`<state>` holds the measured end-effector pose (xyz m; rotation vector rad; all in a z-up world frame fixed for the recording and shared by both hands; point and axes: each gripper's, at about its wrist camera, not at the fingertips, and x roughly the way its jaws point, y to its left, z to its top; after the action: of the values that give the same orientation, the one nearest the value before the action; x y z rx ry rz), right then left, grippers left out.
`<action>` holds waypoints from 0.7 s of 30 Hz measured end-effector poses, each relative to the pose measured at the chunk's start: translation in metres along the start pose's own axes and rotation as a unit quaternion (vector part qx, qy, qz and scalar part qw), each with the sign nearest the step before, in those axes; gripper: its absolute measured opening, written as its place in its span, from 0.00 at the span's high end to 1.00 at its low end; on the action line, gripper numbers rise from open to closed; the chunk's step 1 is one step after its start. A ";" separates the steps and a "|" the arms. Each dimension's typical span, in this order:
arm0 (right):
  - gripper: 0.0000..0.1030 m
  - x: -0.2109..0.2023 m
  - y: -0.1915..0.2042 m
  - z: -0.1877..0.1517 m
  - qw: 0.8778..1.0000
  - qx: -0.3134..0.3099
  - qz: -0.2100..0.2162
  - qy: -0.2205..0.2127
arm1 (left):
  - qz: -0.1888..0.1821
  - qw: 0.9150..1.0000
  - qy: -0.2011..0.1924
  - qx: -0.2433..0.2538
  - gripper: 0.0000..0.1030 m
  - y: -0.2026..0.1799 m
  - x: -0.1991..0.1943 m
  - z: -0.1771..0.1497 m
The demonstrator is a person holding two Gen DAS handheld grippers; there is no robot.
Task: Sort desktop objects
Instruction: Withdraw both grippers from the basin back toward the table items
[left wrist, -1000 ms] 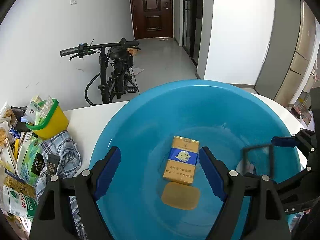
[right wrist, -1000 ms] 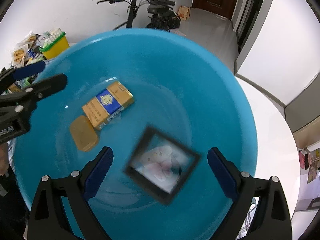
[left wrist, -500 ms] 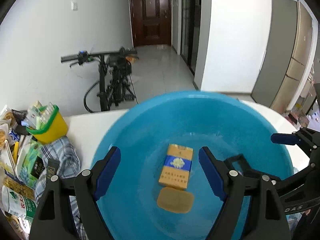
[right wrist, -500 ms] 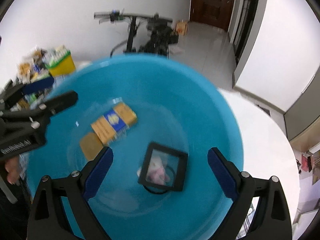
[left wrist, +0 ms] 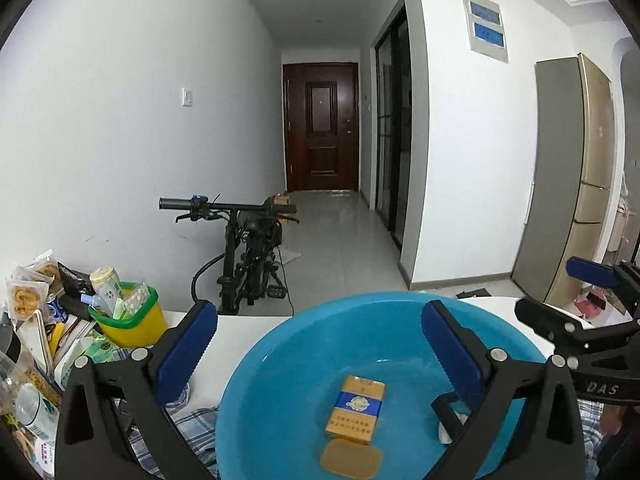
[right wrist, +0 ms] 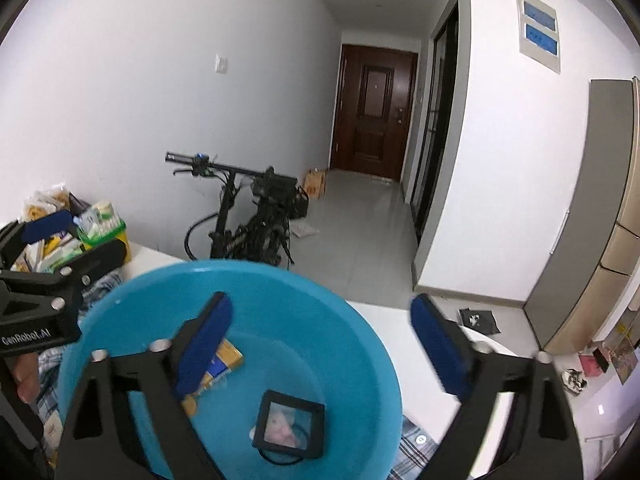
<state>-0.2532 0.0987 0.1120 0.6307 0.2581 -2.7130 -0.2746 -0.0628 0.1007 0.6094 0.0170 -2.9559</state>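
A blue basin [left wrist: 296, 364] sits on the white table and fills the bottom of both views. Inside it lie a yellow and blue cigarette box [left wrist: 355, 408], a tan rounded pad [left wrist: 351, 460] and a black-framed picture [right wrist: 289, 426]. My left gripper [left wrist: 318, 318] hovers above the basin's near side, its jaws opening with nothing between them. My right gripper [right wrist: 320, 312] hangs above the basin [right wrist: 280, 292] too, its jaws closing on nothing. The box [right wrist: 226, 360] is partly hidden behind a right finger. Each gripper shows at the other view's edge.
A yellow bin with a green rim [left wrist: 128, 322], stuffed with packets, stands at the table's left among snack bags. A plaid cloth [left wrist: 192, 420] lies beside the basin. Past the table's far edge stands a black bicycle [left wrist: 248, 256], with a hallway behind it.
Both grippers rose and tilted up, so the basin sank lower in view. The black-framed picture, blurred in mid-air earlier, now rests in the basin. Left jaws spread wider; right jaws narrowed.
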 end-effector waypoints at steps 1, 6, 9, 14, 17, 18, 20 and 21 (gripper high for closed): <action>0.34 0.000 -0.001 0.001 1.000 0.004 0.001 -0.002 | 0.002 1.000 0.000 0.003 0.00 0.000 -0.001 0.001; 0.71 0.012 -0.009 0.001 0.997 0.046 0.052 0.018 | -0.001 1.000 0.007 0.005 0.00 -0.006 -0.005 0.002; 0.72 0.019 -0.007 0.000 0.997 0.045 0.053 0.032 | -0.002 1.000 0.013 0.005 0.00 -0.009 -0.004 0.000; 0.19 0.020 -0.006 0.001 0.996 0.063 0.051 0.037 | -0.001 1.000 0.014 0.013 0.00 -0.013 -0.006 -0.001; 0.07 0.006 -0.006 0.001 0.997 0.066 0.034 0.013 | -0.005 1.000 0.008 0.016 0.00 -0.015 -0.014 0.001; 0.03 0.001 -0.005 0.001 0.998 0.056 0.023 0.008 | -0.002 1.000 0.004 0.017 0.00 -0.015 -0.019 0.001; 0.00 -0.009 -0.004 0.001 0.999 0.035 0.002 -0.001 | 0.004 1.000 0.003 0.013 0.00 -0.013 -0.026 0.001; 0.00 -0.013 -0.003 0.001 1.000 0.024 -0.013 -0.003 | 0.003 1.000 0.005 0.010 0.00 -0.012 -0.031 0.001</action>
<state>-0.2438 0.1045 0.1192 0.6365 0.2022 -2.7524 -0.2487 -0.0472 0.1137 0.6264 -0.0133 -2.9506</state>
